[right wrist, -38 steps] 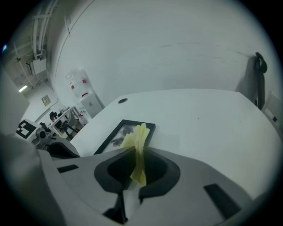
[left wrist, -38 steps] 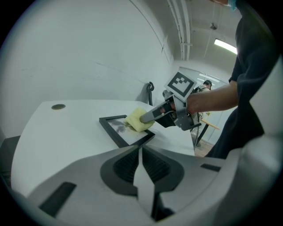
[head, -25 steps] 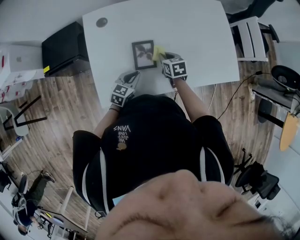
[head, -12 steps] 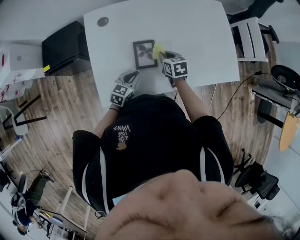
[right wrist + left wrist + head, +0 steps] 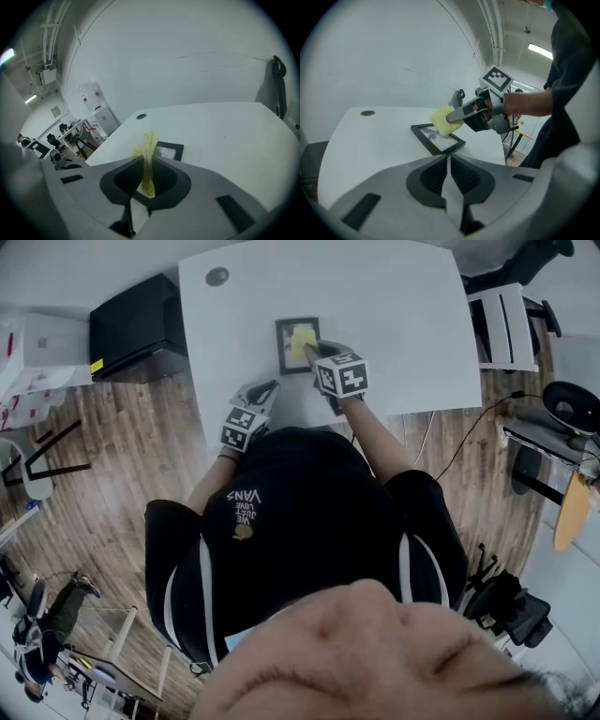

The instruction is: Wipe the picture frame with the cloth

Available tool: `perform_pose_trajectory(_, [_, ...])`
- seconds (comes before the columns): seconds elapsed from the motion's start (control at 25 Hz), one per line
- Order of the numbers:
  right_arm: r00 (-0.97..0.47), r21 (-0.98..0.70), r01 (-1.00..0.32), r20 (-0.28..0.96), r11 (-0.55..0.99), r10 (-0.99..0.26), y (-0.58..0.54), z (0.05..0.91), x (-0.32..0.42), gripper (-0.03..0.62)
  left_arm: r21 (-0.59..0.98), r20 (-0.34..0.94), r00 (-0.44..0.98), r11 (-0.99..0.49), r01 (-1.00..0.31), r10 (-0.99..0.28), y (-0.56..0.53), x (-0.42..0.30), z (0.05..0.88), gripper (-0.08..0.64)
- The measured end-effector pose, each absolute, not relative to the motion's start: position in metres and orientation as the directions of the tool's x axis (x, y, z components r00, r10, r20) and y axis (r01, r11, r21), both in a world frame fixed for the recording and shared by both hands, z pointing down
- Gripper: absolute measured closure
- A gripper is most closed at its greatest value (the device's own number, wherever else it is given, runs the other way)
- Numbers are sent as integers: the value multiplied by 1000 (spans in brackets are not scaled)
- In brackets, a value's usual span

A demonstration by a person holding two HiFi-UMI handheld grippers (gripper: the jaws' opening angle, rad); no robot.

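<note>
Overhead, a yellow cloth (image 5: 300, 337) is seen laid against the glass of a black picture frame (image 5: 284, 357), which lies flat on a white table (image 5: 403, 306). The cloth is clamped in the right gripper (image 5: 307, 346), whose jaws are closed tightly on a bunched fold of it. In the right gripper view the fabric is shown squeezed upright between them, with the frame just beyond at 12 o'clock. The left gripper (image 5: 268, 390) is held clear of the frame, at about 7 o'clock from it, over the table's near edge. Its jaws are brought together and nothing is caught between them. From the left gripper view the cloth is shown covering the frame's far part, while the near corner is left bare. A round cable grommet (image 5: 217, 277) is set into the tabletop at 10 o'clock from the frame, and a black cabinet (image 5: 131, 329) is stood beside the table at 9 o'clock
</note>
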State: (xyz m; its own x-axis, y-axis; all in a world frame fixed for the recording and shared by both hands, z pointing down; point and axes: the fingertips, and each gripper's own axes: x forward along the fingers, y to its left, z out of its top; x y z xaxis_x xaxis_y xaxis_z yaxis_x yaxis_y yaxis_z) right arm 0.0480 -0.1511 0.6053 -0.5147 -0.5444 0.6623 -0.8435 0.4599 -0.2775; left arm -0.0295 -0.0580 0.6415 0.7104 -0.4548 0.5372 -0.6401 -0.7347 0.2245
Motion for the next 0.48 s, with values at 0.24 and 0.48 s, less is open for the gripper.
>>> perform_pose_trajectory(0.24, [-561, -299, -807, 657, 509, -504, -145, 606, 12, 548, 222, 538, 691, -709, -670, -483, -54, -46, 640, 526])
perform_pose_trajectory(0.48, [-592, -312, -778, 656, 545, -469, -139, 609, -13, 548, 219, 540, 676, -692, -688, -501, -49, -56, 639, 526])
